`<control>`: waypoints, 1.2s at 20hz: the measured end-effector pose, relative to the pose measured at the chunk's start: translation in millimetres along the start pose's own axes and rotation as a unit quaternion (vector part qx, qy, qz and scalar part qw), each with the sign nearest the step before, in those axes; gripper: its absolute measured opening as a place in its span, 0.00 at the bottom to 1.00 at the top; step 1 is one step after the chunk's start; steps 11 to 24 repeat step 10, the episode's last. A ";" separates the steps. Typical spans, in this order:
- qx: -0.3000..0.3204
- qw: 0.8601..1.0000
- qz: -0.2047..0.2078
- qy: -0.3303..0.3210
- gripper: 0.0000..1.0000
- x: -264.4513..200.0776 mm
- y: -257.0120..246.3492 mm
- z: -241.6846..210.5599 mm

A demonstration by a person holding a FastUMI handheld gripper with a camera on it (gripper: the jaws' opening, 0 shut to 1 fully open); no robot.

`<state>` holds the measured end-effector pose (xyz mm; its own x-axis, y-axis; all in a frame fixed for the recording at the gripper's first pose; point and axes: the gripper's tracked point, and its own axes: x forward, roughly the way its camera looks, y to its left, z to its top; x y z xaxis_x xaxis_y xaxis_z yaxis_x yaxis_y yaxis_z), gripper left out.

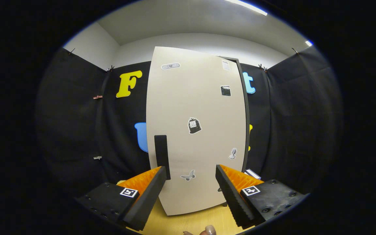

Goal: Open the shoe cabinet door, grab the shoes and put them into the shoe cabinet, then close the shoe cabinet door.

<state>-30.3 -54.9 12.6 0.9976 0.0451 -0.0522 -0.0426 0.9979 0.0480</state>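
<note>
A tall shoe cabinet stands just ahead of me, its pale beige door (197, 130) facing me with several small stickers on it. The door looks swung slightly out on its left side, with the cabinet's dark frame (244, 111) showing along the right edge. A dark vertical handle (162, 155) sits on the door's left edge, just above my left finger. My gripper (191, 178) is open, both fingers close to the lower door with nothing between them. Something white (252, 174) lies low beside the cabinet, behind my right finger; I cannot tell what it is.
The cabinet stands on a light wooden surface (191, 223). Black cloth walls close in behind and on both sides. A person's fingertips (207, 231) show at the near edge, below my fingers.
</note>
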 end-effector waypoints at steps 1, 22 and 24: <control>-0.003 1.000 0.001 -0.001 0.99 -0.6 1.6 0.6; -0.023 1.000 -0.007 -0.004 0.98 -7.9 0.2 3.1; -0.023 1.000 -0.007 -0.004 0.98 -7.9 0.2 3.1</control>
